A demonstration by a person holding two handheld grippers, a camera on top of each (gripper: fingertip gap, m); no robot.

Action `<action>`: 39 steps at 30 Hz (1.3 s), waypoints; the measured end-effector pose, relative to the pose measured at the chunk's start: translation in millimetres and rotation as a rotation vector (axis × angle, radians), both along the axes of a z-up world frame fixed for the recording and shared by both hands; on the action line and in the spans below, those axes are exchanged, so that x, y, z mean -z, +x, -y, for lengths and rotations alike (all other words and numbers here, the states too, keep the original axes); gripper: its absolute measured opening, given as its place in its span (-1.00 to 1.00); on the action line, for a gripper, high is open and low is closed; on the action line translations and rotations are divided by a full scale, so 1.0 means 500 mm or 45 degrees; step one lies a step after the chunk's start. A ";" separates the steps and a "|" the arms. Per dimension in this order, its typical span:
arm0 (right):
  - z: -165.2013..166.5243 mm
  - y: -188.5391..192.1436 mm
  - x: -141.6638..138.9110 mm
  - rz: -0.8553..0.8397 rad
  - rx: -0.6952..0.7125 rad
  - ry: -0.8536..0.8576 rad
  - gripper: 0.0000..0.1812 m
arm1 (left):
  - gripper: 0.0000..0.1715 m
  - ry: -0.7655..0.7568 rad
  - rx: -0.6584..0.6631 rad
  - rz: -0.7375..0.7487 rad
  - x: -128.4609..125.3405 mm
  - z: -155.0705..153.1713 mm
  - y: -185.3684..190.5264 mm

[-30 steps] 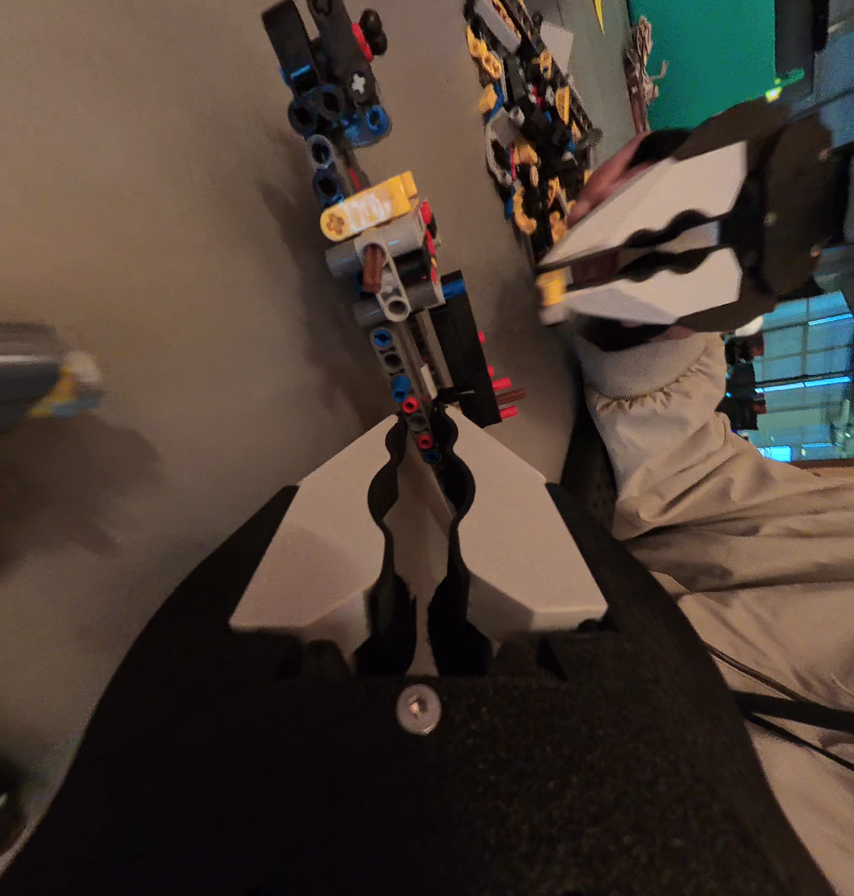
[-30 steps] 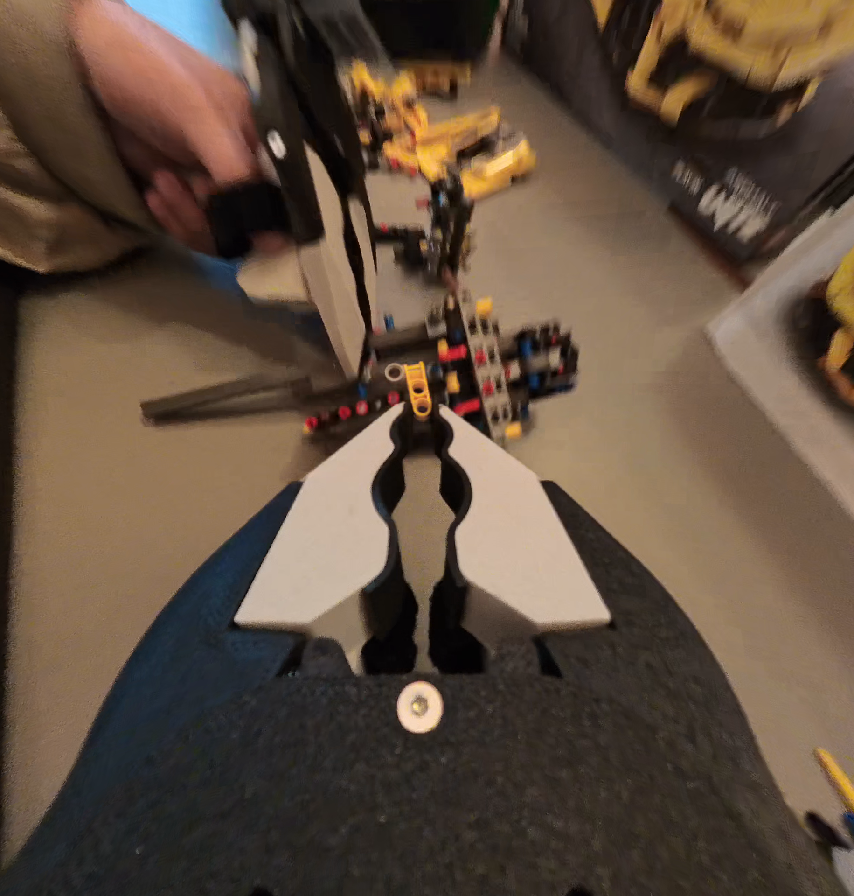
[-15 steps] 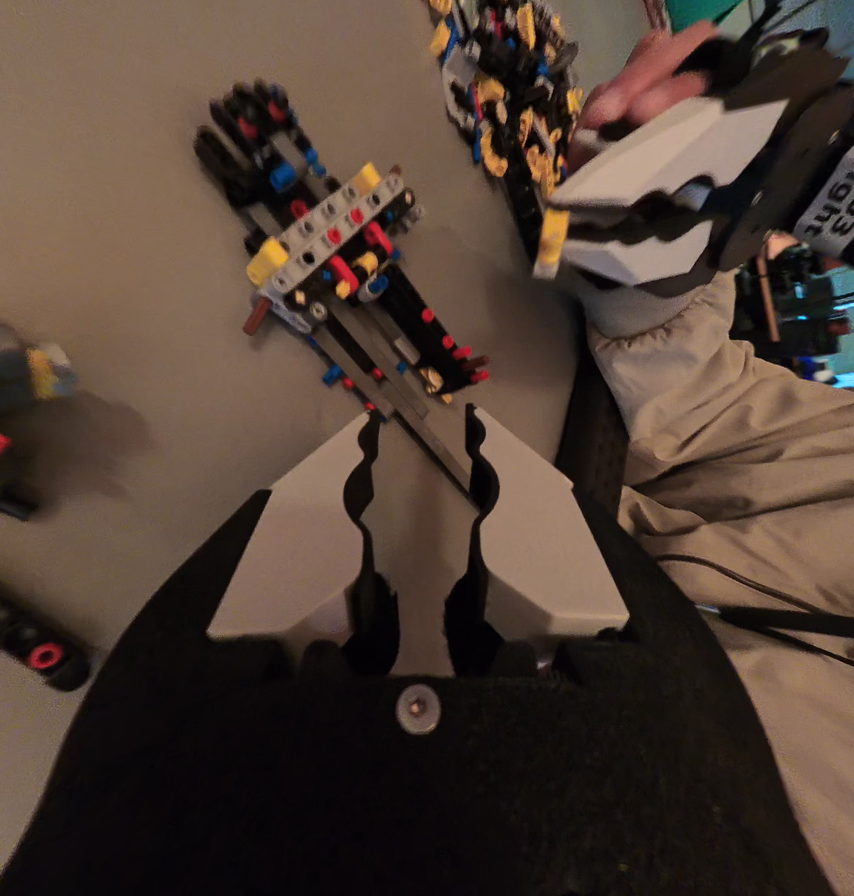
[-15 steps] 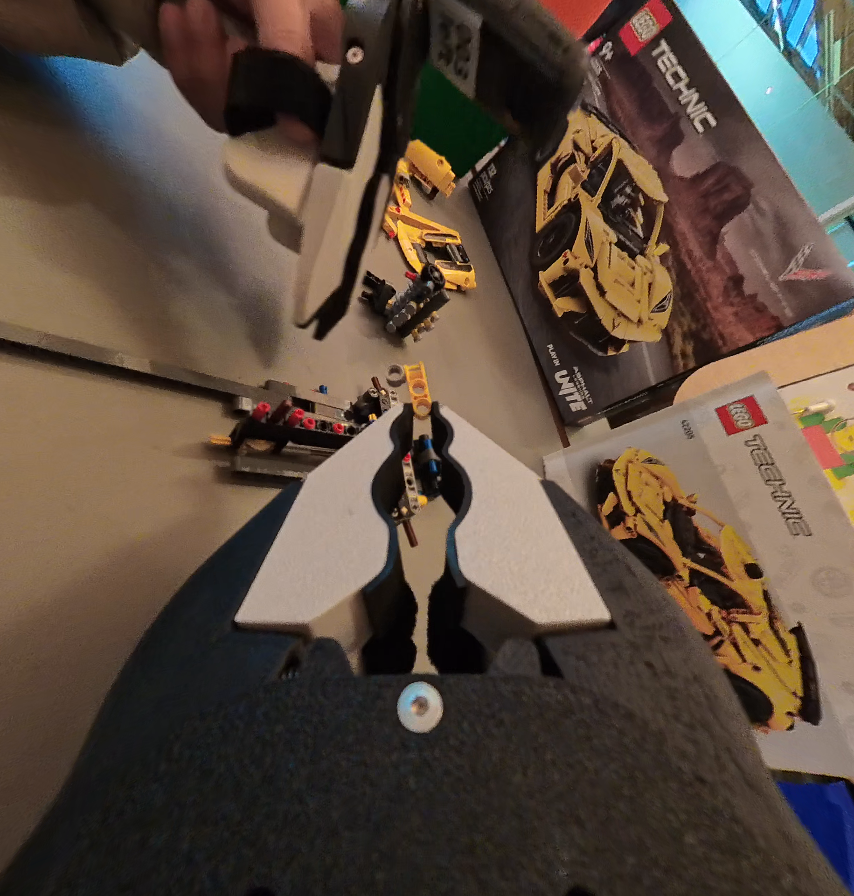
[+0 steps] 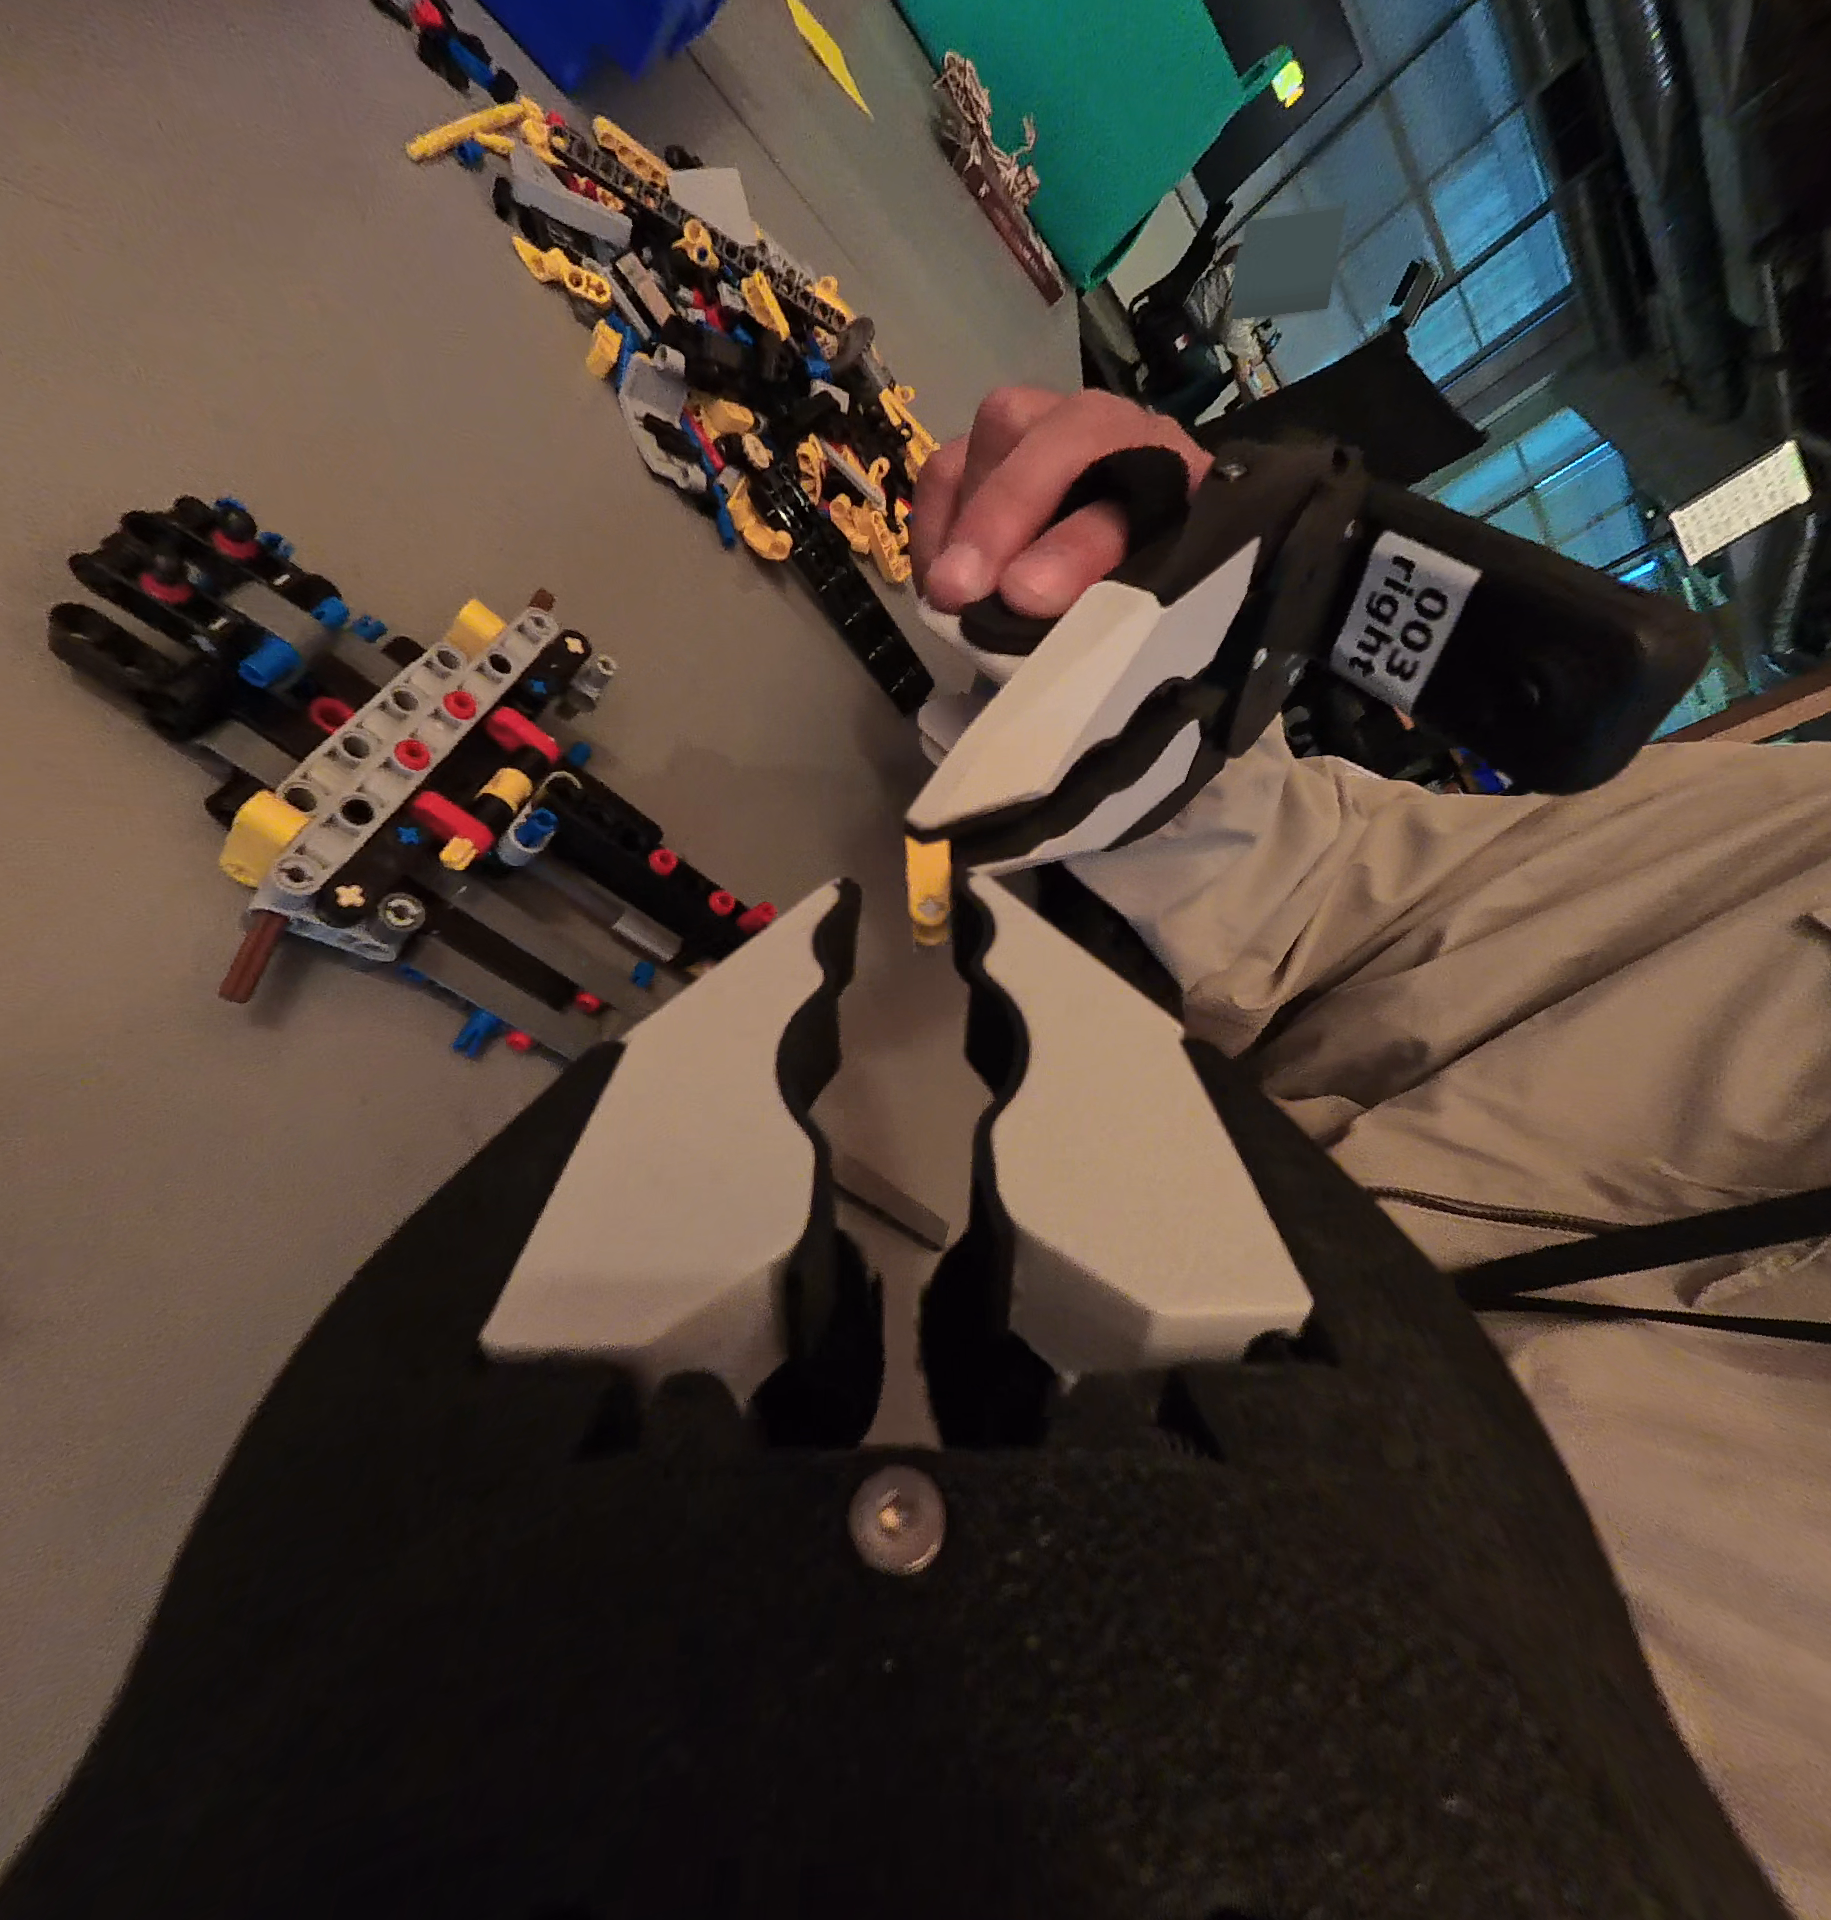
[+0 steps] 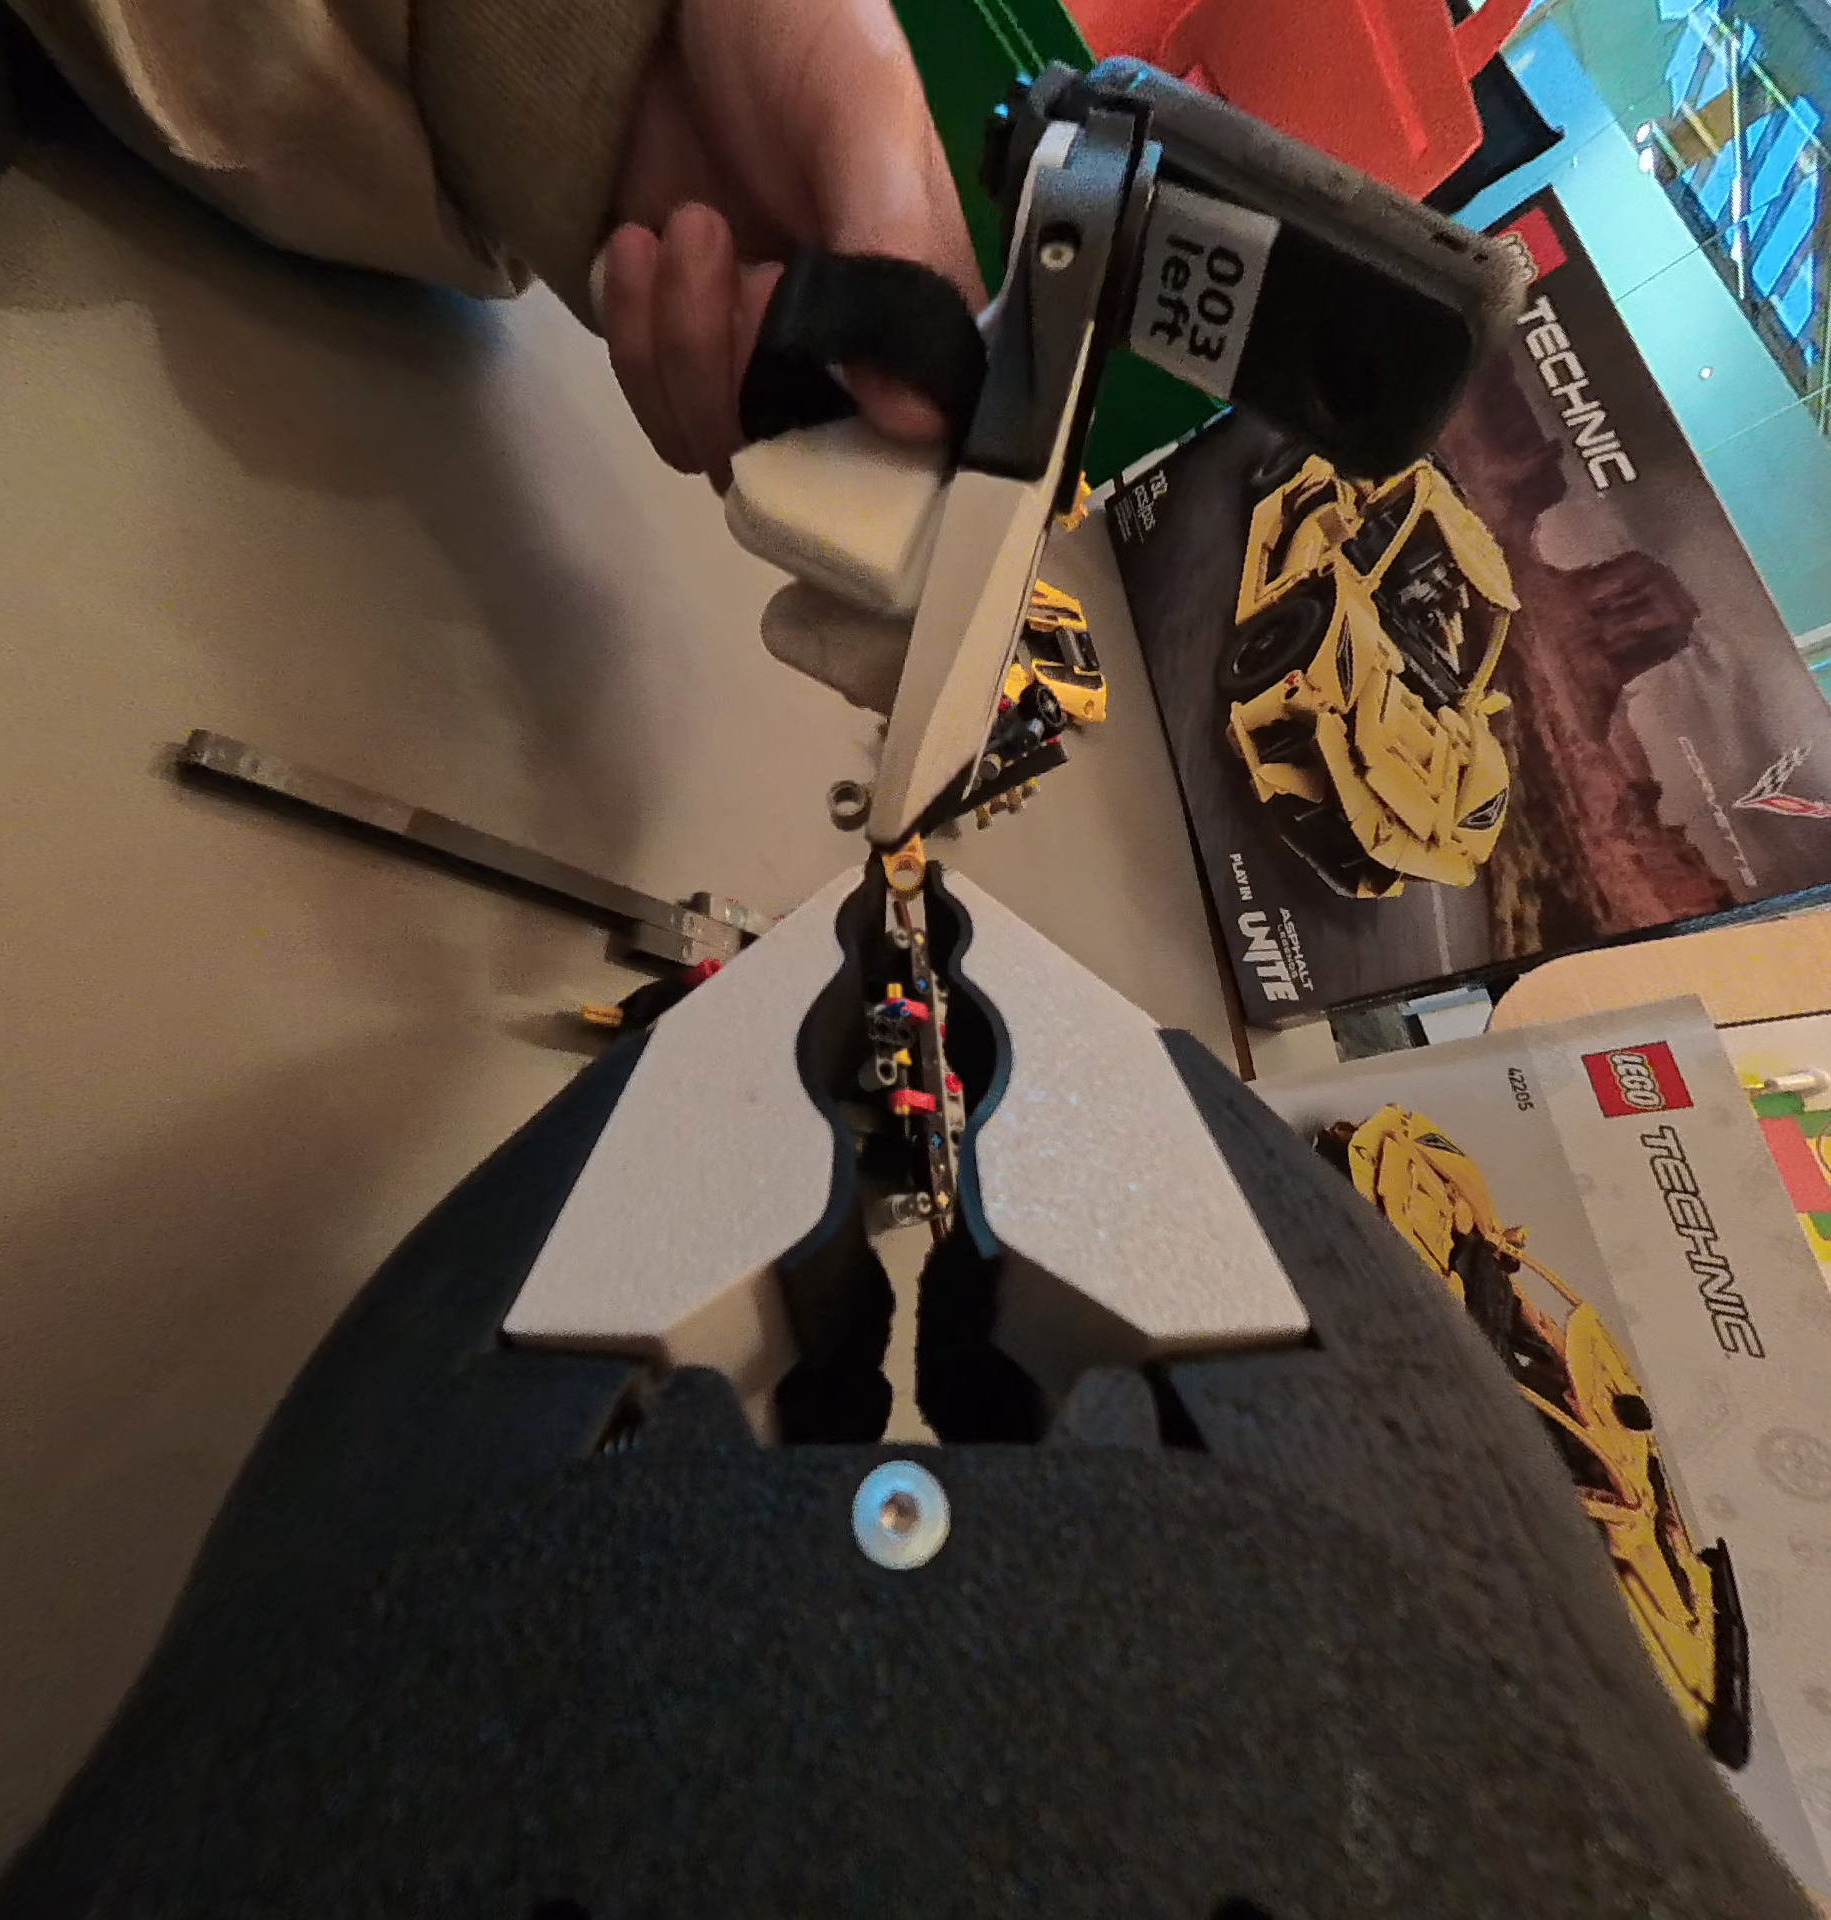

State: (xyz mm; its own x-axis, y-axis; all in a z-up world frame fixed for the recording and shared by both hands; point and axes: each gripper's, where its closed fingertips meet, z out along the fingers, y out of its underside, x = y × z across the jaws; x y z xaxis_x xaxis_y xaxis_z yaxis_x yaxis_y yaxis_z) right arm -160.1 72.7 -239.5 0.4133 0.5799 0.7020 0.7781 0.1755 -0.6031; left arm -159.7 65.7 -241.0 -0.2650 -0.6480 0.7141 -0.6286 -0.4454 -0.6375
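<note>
Right gripper (image 6: 903, 883): its jaws stand together on a small yellow connector piece (image 6: 903, 864), which pokes out past the tips. Left gripper (image 5: 906, 904): its jaws stand apart with nothing between them except the tip of that same yellow connector piece (image 5: 929, 891), which hangs down from the right gripper (image 5: 942, 826) into the gap. Both tools are lifted off the grey table (image 5: 215, 312).

Risks, as judged. The piece is pinched only at one end, so a sideways nudge from either left finger could twist it out of the grip and drop it to the table. If the left jaws come together off-centre, they may catch the right gripper's own fingertips rather than the piece. The tips of the two tools are nearly touching, leaving little margin for hand tremor.

View differences. The left wrist view shows the partly built beam assembly (image 5: 412, 790) lying flat on the table, well apart from both tools, and the loose pile of yellow and black parts (image 5: 745, 343) beyond it; it also shows the hand (image 5: 1015, 509) on the right tool. The right wrist view hides most of that assembly (image 6: 916, 1060) behind its own fingers, but shows the printed box (image 6: 1493, 665) and the instruction booklet (image 6: 1617, 1299) to the side, and the left gripper (image 6: 895, 826) edge-on, where its opening cannot be read.
</note>
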 end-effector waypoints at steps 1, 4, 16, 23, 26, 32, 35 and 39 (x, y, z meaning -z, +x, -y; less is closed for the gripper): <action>0.000 0.002 0.004 0.018 0.003 -0.007 -0.94 | -0.88 -0.002 0.007 -0.001 0.000 0.004 0.000; 0.012 -0.003 0.011 0.038 -0.046 -0.036 -0.94 | -0.91 0.030 0.055 -0.013 0.008 0.019 -0.007; 0.021 0.005 -0.078 -0.609 -0.045 -0.162 -0.95 | -0.91 -0.165 0.051 0.141 -0.045 0.028 0.009; 0.045 -0.020 -0.072 -0.659 -0.121 -0.221 -0.74 | -0.91 -0.358 0.103 0.229 -0.086 0.028 -0.008; 0.049 -0.022 -0.067 -0.620 -0.126 -0.192 -0.87 | -0.91 -0.367 0.169 0.216 -0.086 0.048 -0.016; 0.068 -0.034 -0.080 -0.659 -0.206 -0.202 -0.92 | -0.92 -0.449 0.221 0.195 -0.090 0.064 -0.019; 0.068 -0.035 -0.080 -0.639 -0.211 -0.183 -0.93 | -0.91 -0.507 0.228 0.175 -0.092 0.065 -0.020; 0.074 -0.031 -0.102 -0.725 -0.288 -0.287 -0.94 | -0.89 -0.515 0.243 0.247 -0.111 0.073 -0.019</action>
State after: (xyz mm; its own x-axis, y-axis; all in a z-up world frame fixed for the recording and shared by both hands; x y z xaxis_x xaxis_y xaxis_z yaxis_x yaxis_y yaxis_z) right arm -175.9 35.6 -188.2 0.5352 0.8037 0.2601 0.2843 0.1186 -0.9514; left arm -169.3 29.1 -185.7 -0.5054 -0.2554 0.8243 -0.6100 -0.5699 -0.5506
